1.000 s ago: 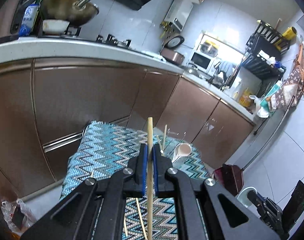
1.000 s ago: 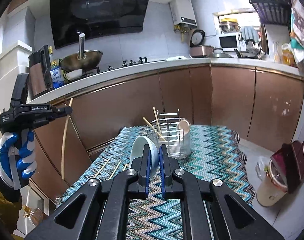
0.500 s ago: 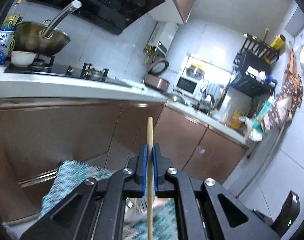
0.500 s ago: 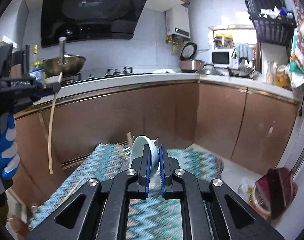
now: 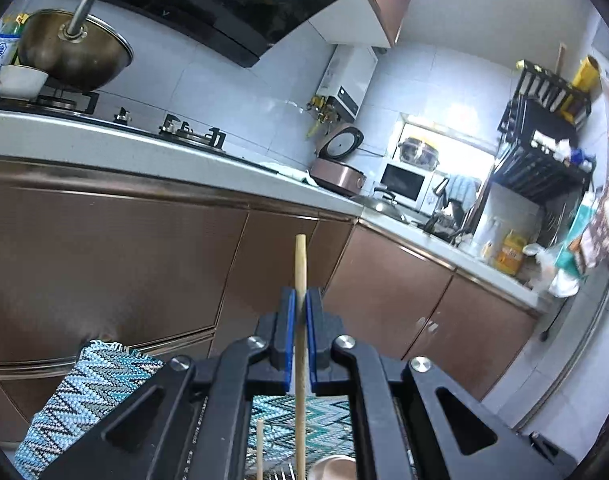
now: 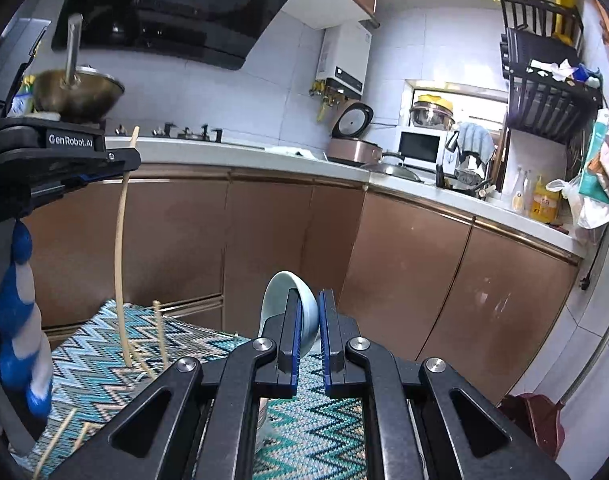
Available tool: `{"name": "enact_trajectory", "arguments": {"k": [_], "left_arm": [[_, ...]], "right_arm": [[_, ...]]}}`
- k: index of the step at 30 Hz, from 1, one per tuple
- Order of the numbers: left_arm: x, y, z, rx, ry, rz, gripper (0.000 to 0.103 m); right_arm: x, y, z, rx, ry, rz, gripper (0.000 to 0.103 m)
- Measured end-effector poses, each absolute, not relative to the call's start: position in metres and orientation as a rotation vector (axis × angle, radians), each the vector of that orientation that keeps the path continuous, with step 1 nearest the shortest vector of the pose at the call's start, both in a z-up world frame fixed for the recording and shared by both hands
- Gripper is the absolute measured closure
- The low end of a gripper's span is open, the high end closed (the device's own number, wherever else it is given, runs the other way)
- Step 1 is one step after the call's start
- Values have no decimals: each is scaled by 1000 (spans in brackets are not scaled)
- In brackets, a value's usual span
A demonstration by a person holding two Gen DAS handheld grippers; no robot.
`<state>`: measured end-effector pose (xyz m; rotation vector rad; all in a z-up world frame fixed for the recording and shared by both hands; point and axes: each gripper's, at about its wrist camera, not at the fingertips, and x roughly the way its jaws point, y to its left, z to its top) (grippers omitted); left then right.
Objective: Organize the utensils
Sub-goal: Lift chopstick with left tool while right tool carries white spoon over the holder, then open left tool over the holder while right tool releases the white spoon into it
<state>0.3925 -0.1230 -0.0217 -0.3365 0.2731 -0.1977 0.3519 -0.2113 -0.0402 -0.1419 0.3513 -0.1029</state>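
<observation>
My left gripper point(image 5: 299, 300) is shut on a wooden chopstick point(image 5: 300, 340) held upright above the zigzag cloth point(image 5: 84, 392). In the right wrist view the left gripper point(image 6: 120, 162) is at the upper left with the chopstick point(image 6: 120, 264) hanging down to the cloth. My right gripper point(image 6: 309, 304) is shut on a pale blue ceramic spoon point(image 6: 280, 300), bowl end up. Another chopstick point(image 6: 159, 332) stands by the hanging one, and the top of a pinkish spoon point(image 5: 332, 466) shows low in the left wrist view. The utensil holder is mostly hidden behind the grippers.
Loose chopsticks point(image 6: 60, 436) lie on the cloth point(image 6: 96, 364) at lower left. Brown cabinets point(image 6: 264, 240) and a white counter point(image 6: 224, 152) run behind the table. A wok point(image 6: 78, 94) sits on the stove. A dark red bin point(image 6: 536, 420) stands on the floor at right.
Both grippers have risen and tilted up, so the holder dropped out of sight below them. The left gripper with its chopstick has come closer to the right one.
</observation>
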Motion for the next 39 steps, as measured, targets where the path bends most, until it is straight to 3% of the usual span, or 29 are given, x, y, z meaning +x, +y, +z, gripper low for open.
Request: {"name": "enact_trajectory", "arguments": {"k": [13,21,23,25,26,29,34,39], "left_arm": [[407,-146,-78,-248,274,-149,98],[393,-144,-84,-230,289,-160,96],[389,-140,-81,-228,298,-162,96],[383,-134,-76,-230,303,-161,93],[379,-131,-73,-231,301,-158,89],[366,-119,-63,-245,297,-145,75],[338,-99,-44,-245,286,-136,74],[300,-79,-23,-248,266,-124,64]], "right_arm": [[379,-192,-85,-214,385,-106,95],[374,-189,-97,-187,435,-82,94],[373,-191,-98,-166,448,-80,86],[370,-191,-97,-144,448,-77,66],[369,-191,-95,-135,444,-80,63],[365,-187,-91,-131,447,-82,59],[351,-183,-78,-113,444,-87,52],[322,-181,-57,-82,417,-99,48]]}}
